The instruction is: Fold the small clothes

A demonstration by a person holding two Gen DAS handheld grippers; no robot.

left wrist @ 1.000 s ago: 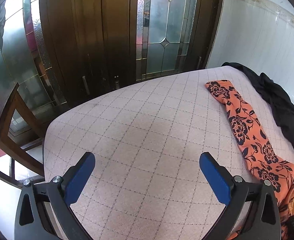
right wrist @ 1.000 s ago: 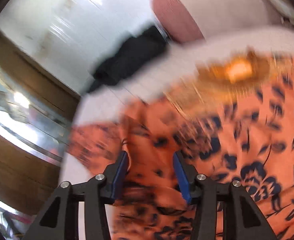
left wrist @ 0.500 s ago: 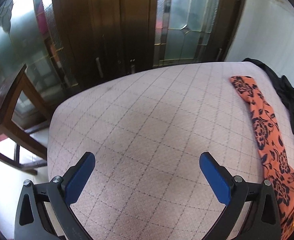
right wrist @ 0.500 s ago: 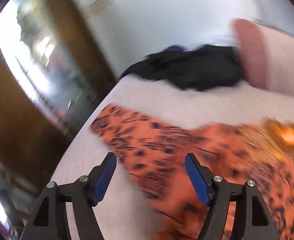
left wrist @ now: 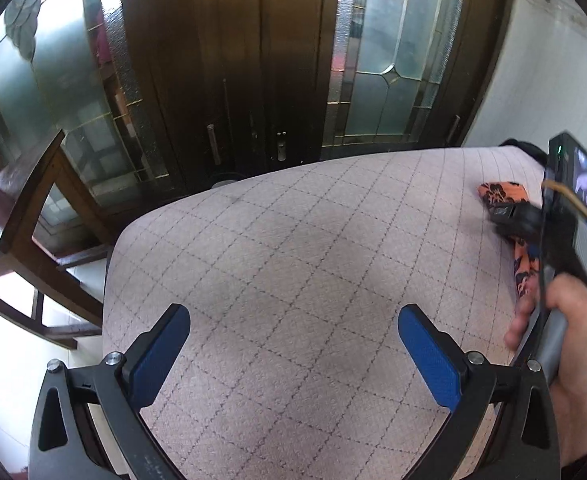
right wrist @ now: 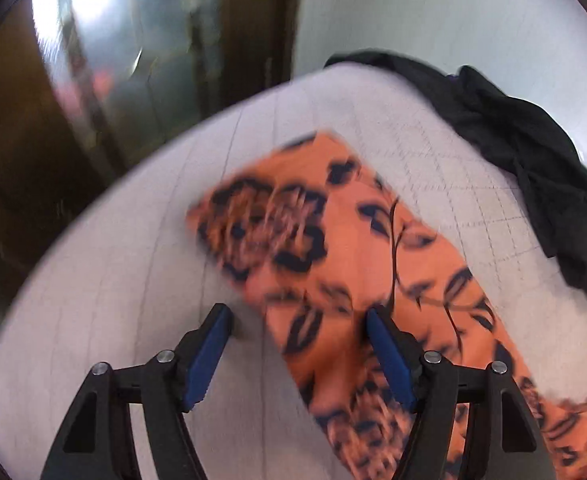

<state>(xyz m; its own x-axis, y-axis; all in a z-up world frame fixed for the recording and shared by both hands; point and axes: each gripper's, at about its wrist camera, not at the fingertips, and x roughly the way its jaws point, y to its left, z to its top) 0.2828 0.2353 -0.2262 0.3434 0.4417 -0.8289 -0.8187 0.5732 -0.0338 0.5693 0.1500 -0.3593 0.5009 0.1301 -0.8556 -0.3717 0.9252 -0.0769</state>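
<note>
Right gripper [right wrist: 297,344] reaching over the narrow end of an orange floral cloth [right wrist: 333,248] on a quilted bed [right wrist: 133,280].

Its jaws are closing but not yet pressing: one blue pad sits on the bare bed beside the cloth's edge, the other over the fabric. Left gripper [left wrist: 293,348] hovers spread wide and empty above the bed, well apart from the cloth. A black garment [right wrist: 533,152] lies heaped near the wall. Risk, as a judgement: the view is smeared by fast motion, so the pinch may catch only the edge and slip, or drag the cloth askew.
</note>
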